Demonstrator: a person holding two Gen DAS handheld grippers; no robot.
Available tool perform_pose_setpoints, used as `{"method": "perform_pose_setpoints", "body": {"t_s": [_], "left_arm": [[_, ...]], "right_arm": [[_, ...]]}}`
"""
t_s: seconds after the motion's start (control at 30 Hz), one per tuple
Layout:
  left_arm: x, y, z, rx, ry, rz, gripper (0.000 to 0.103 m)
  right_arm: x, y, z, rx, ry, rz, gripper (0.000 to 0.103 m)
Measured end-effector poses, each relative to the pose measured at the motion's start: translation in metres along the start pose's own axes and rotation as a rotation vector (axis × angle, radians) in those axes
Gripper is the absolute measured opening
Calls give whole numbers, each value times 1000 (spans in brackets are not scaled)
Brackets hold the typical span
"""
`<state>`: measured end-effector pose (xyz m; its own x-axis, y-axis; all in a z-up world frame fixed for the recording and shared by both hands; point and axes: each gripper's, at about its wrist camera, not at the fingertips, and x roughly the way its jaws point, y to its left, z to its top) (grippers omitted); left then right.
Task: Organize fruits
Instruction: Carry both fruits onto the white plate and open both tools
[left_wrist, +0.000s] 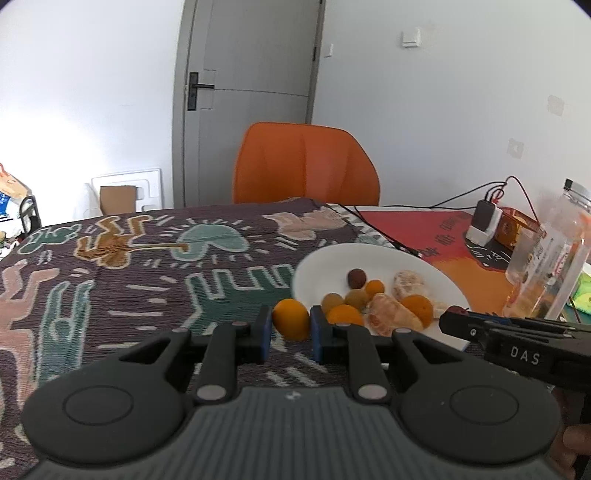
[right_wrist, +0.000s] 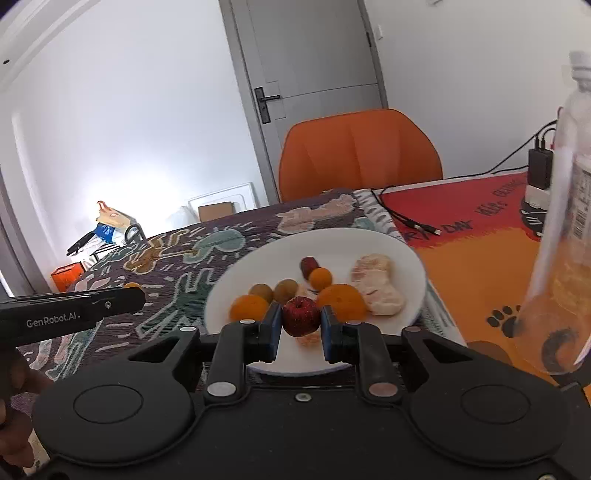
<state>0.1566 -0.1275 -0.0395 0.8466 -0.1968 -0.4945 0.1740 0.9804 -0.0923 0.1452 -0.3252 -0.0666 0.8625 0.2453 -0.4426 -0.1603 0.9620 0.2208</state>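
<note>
White walls, a grey door and an orange chair (left_wrist: 306, 164) back the table, which wears a patterned cloth (left_wrist: 110, 280).

From the left wrist we see our left gripper (left_wrist: 291, 328) closed down on a small orange fruit (left_wrist: 291, 323), its blue pads touching both sides. It hangs just off the near-left rim of the white plate (left_wrist: 332, 258), so the plate lies ahead and to the right. The right gripper's tip enters at the right edge, its load barely visible.

From the right wrist, our right gripper (right_wrist: 300, 325) pinches a small red fruit (right_wrist: 301, 316) directly over the plate's (right_wrist: 258, 269) near edge; we judge this hand nearer to setting down. A peeled segment below the fruit is mostly hidden. The clear bottle (right_wrist: 565, 221) at right is blurred and cut off.
</note>
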Motion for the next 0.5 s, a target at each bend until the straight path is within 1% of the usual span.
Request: {"method": "perform_pose_setpoints", "body": {"t_s": [0.07,0.13,0.37,0.5], "left_arm": [[4,-6,0,8,5,-11,20],[7,-11,1,17,9,-20,20],[17,-29,2,43,25,-64,20],[16,-39,5,57,19,-90,20]], "right_arm": [[1,-6,-1,5,3,-6,22],[1,-11,-2,11,-2,-23,34],[-5,-21,-6,18,-8,-17,36],[-8,-24,-7,35,-7,-8,37]]}}
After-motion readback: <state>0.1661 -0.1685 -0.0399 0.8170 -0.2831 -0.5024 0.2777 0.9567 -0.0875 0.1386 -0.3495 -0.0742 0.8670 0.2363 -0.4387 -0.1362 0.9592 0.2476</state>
